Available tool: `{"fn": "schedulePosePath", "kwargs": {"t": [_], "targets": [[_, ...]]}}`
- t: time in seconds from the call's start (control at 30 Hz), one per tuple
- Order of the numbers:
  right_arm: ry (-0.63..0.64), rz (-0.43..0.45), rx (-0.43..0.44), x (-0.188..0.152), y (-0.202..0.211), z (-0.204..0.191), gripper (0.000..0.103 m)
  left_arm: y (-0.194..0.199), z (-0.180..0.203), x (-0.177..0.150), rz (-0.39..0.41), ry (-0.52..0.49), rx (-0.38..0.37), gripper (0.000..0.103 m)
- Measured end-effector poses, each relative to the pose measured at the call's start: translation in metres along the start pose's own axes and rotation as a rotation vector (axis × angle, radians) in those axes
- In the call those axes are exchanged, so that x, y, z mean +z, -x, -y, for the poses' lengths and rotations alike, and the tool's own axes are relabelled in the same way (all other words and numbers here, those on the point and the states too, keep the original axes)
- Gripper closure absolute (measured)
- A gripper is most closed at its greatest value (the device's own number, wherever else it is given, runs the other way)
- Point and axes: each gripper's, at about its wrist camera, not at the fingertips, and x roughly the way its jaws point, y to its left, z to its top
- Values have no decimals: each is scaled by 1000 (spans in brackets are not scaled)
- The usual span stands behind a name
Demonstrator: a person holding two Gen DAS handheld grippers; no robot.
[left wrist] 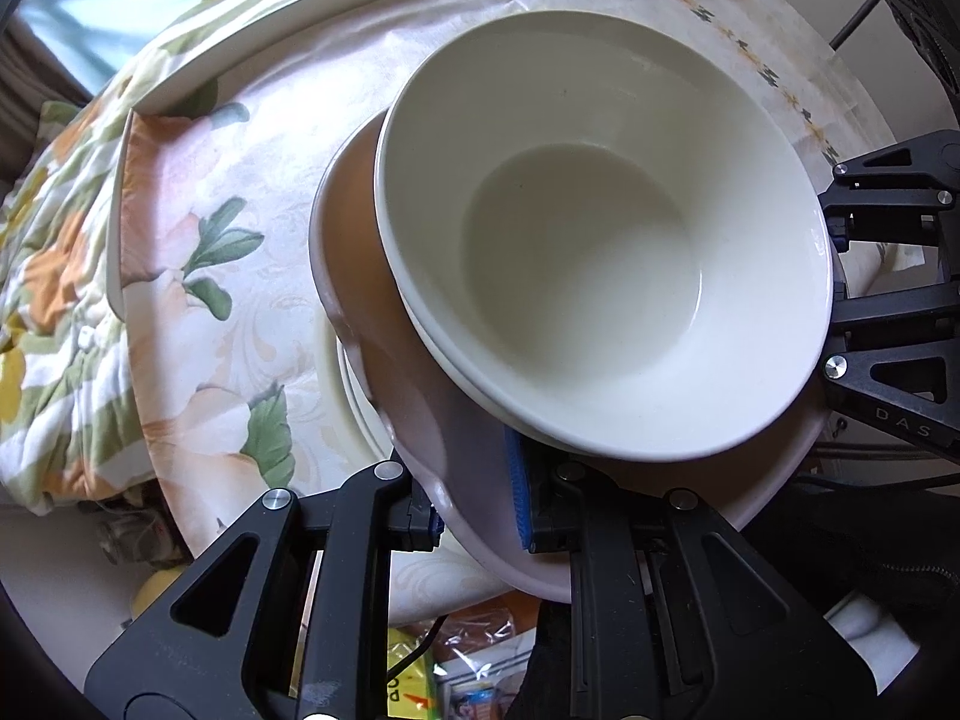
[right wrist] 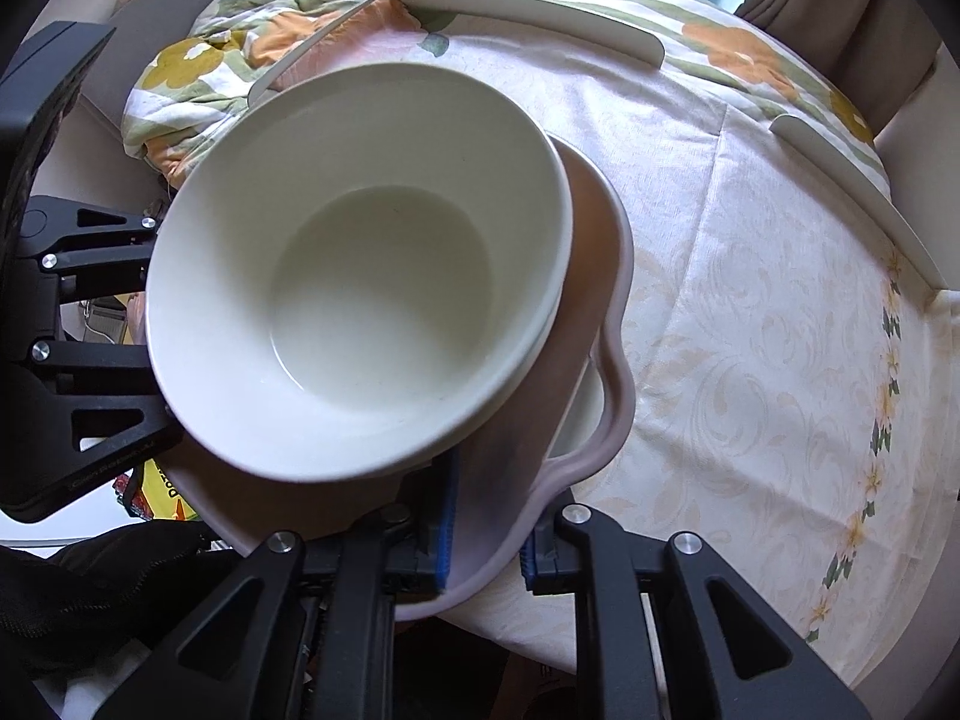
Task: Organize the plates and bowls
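Two white bowls (left wrist: 600, 240) (right wrist: 360, 276) sit nested on a pinkish plate with a wavy rim (left wrist: 372, 276) (right wrist: 606, 276). That plate is over a white plate (left wrist: 354, 396) (right wrist: 576, 420) on the table; I cannot tell whether they touch. My left gripper (left wrist: 477, 510) is shut on the pinkish plate's near rim, its blue pads (left wrist: 517, 486) pressing it. My right gripper (right wrist: 486, 540) clamps the opposite rim the same way. Each gripper shows in the other's view, the right one (left wrist: 839, 276) and the left one (right wrist: 144, 312), with tips hidden behind the bowls.
The round table (right wrist: 750, 330) carries a pale floral cloth and has raised white edge rails (right wrist: 528, 18) (left wrist: 276, 30). A quilt with orange flowers (left wrist: 42, 252) (right wrist: 198, 66) lies bunched beyond the edge. Packets (left wrist: 444, 660) lie on the floor below.
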Motion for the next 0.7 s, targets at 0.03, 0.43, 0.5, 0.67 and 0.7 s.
{"fn": "schedulePosePath", "kwargs": {"t": [0.03,0.43,0.5,0.67,0.7], "targets": [[-1,-1,4,0,0,0,85,0,0,-1,-5,3,-3,88],[-26,-16,6,-3,17,-1,66,20,2,-5,-23,-20,9,74],[-42,-5,14,-3,25,1,56,30,3,-7,-10,-31,2,53],[-71,8,9,-9,38,-4,56,47,3,-10,21,-33,-6,27],[-78,16,11,-11,40,-4,56,50,3,-11,23,-33,0,27]]}}
